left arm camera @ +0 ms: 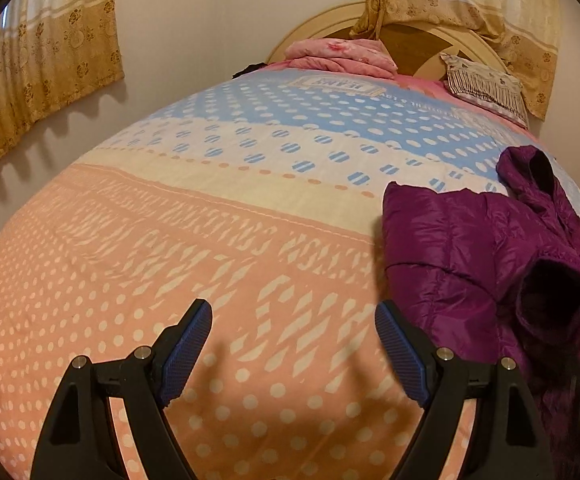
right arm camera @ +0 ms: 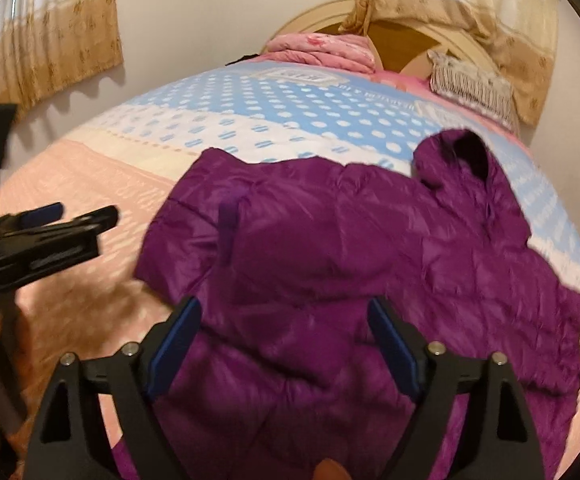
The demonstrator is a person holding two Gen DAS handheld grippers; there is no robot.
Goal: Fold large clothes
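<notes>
Blue pads (right arm camera: 174,344) of the right gripper (right arm camera: 284,344) are seen closest, held over the purple jacket (right arm camera: 330,248). Its jaws are partly open and nothing is pinched between them. The left gripper (left arm camera: 294,348) is held wide open over bare bedspread (left arm camera: 170,240), just beside the jacket (left arm camera: 470,248), and nothing is held by it either.

The jacket is spread in a loose heap on the bedspread (right arm camera: 90,176), with its hood (right arm camera: 462,160) pointed toward the headboard (left arm camera: 410,40). It looks puffy, soft and light, and its shiny cloth may be slippery. It should likely be picked up by a thick edge such as the hem or a sleeve cuff (left arm camera: 550,300), where more cloth can be pinched.

A soft, dotted cover in pink, cream and blue is laid over the bed. Near the headboard a folded pink blanket (left arm camera: 342,54) and a pillow (left arm camera: 486,84) are piled. Gold curtains (left arm camera: 42,60) are hung on the wall beside the headboard.
</notes>
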